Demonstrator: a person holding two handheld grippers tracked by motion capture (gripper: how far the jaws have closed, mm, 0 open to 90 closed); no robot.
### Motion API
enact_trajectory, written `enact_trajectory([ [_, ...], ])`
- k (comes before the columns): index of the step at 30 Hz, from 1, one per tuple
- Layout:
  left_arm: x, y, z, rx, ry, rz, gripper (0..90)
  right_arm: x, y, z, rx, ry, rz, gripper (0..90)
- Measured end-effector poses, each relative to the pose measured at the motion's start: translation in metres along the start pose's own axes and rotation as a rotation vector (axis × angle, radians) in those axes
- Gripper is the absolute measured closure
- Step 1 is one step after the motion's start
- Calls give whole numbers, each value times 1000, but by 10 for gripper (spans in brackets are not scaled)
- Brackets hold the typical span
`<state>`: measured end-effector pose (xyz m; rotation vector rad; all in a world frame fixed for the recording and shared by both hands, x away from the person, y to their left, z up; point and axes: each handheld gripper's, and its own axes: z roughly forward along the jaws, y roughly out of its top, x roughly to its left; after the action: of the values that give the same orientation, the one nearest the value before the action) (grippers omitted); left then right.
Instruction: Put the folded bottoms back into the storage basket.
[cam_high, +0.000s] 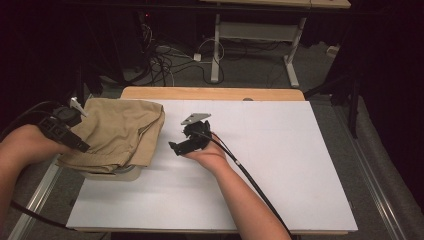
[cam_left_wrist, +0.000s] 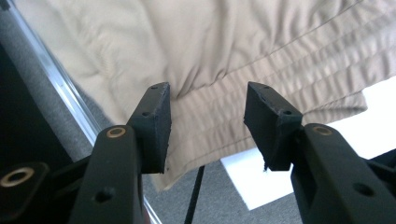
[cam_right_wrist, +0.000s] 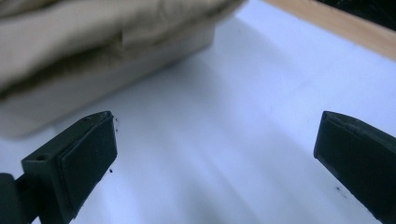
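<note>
Just then, the left gripper (cam_left_wrist: 208, 128) hovered with its two black jaws partly spread, and nothing was pinched between them: in the left gripper view the elastic waistband of the folded tan fabric garment (cam_left_wrist: 243, 56) showed through the gap, lying beyond the pads rather than clamped by them. In the high view that left gripper (cam_high: 82, 146) sat at the garment's left edge, held by the person's left hand (cam_high: 30, 142), which came in from the lower left with a black cable trailing from it. The right gripper (cam_right_wrist: 215, 158) had its jaws spread wide, with only bare tabletop between them; the garment's near folded edge lay up and to the left in its own view, apart from both pads. From above, the right gripper (cam_high: 174, 146) rested low over the white rectangular table top (cam_high: 280, 165), just beside the garment's right edge, gripped by the right hand (cam_high: 207, 152), with its grey three-cornered plate on top and its cable running back along the forearm. The garment (cam_high: 122, 132) lay folded at the table's left side, its lower left corner hanging past the white surface. A light wooden strip (cam_high: 215, 93) ran along the table's far edge, and a grey carpeted floor (cam_high: 255, 65) with loose cables lay beyond
</note>
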<state>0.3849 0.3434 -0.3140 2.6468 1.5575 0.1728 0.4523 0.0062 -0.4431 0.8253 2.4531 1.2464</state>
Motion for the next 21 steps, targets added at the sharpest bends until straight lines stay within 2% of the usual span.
enact_trajectory([
  [11,-15,26,14,-18,-13,18,500,-2,-68,-41,76,-14,46,4],
  [19,-20,39,32,-44,-14,15,502,-4,-109,-79,117,-58,78,4],
  [21,-21,42,35,-53,-10,17,495,-5,-117,-91,112,-69,88,4],
])
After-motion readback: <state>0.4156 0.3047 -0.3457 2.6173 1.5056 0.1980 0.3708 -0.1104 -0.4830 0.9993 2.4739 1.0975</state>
